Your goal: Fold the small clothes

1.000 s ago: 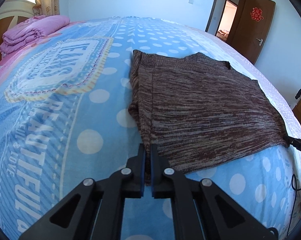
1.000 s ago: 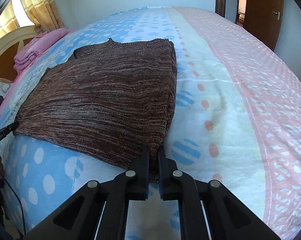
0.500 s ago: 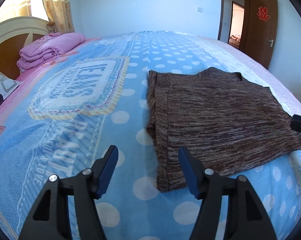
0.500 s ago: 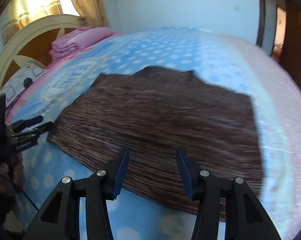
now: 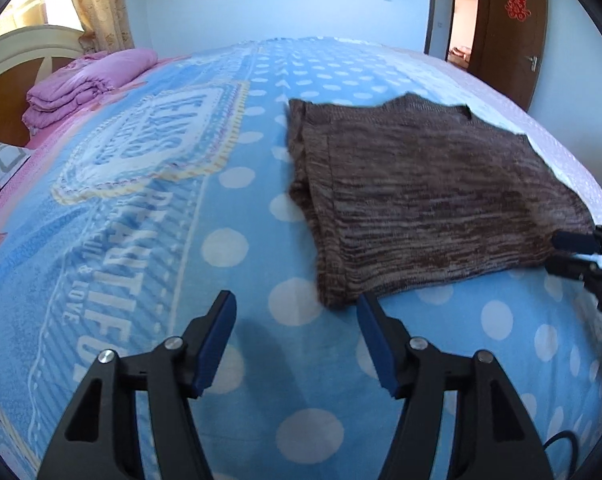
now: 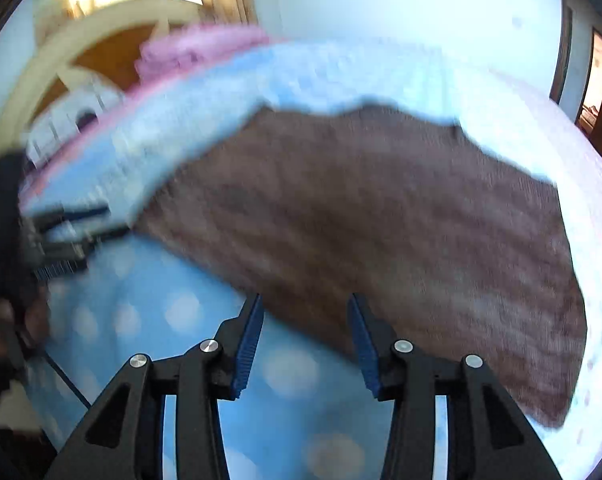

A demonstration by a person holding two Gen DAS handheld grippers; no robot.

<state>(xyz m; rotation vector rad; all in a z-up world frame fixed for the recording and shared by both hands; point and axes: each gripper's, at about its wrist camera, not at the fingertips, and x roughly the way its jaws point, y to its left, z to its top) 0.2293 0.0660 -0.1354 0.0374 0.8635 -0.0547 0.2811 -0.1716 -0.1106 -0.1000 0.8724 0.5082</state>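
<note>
My left gripper [image 5: 295, 316] hangs with its jaws apart and empty over the blue polka-dot bedspread [image 5: 149, 272], just short of the near corner of the folded brown knit sweater [image 5: 429, 200]. My right gripper [image 6: 305, 316] is spread and empty too, above the sweater's near edge (that view is badly blurred). Further back, a folded pink quilt [image 5: 85, 84] sits by the headboard [image 5: 17, 56].

We are in a home bedroom: a wide bed under a blue polka-dot printed blanket [image 5: 141, 240], a cream arched headboard with wooden panels [image 5: 17, 52], a folded pink quilt [image 5: 85, 84] by it, yellow patterned curtains [image 5: 101, 12], and a brown wooden door [image 5: 509, 28] (red paper decoration on it).
</note>
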